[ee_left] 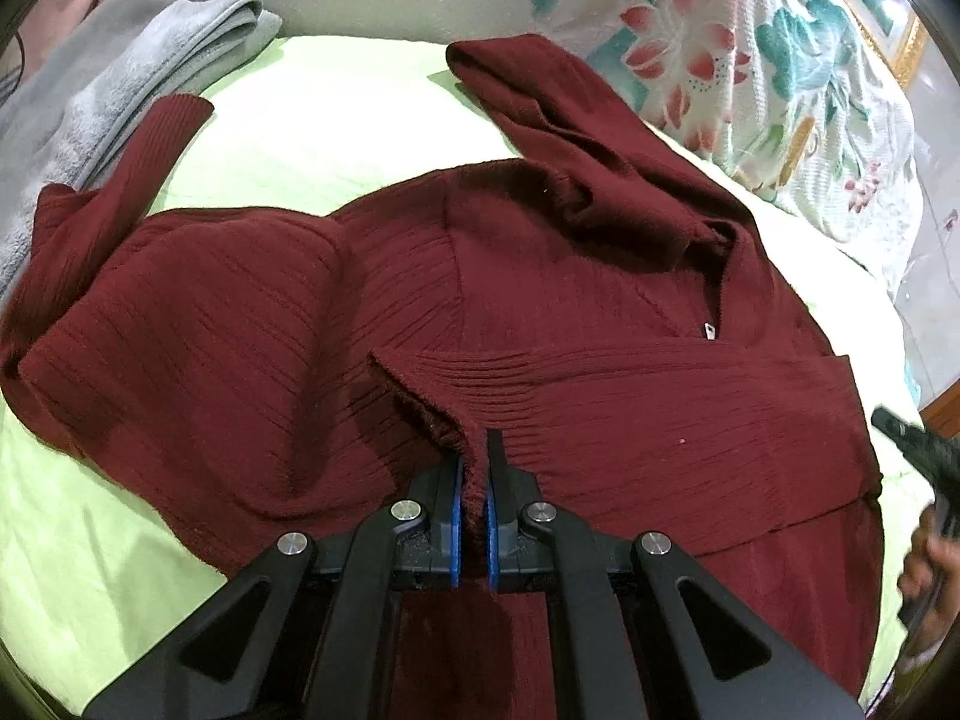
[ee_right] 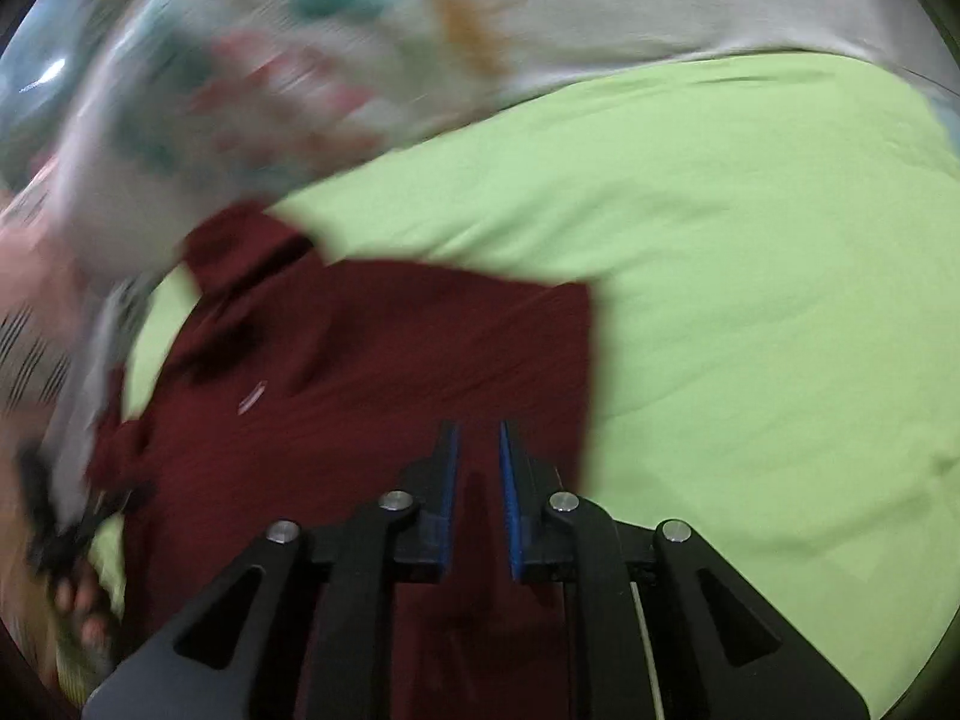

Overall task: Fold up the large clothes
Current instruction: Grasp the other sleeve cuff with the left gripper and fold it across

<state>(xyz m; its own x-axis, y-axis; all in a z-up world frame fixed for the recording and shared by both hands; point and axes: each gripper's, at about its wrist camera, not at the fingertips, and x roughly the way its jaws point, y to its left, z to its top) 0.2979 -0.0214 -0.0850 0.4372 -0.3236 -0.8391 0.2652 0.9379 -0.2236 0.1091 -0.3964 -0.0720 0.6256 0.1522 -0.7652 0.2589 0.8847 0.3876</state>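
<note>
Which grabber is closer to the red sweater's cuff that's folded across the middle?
Left. The left gripper is pinching that cuff of the sweater. The right gripper hovers open over the sweater's body near its edge, holding nothing.

The dark red sweater is knitted cloth with thin ribs, soft and not shiny, and a bit fuzzy at its edge. Under the sweater, the green bed sheet is smooth, flat cloth. Behind the sweater, the gray towel looks thick and fluffy, and the flowered blanket looks bumpy and quilted. The left gripper is dull black plastic with smooth blue pads and shiny round metal pins. The right gripper looks the same.
</note>
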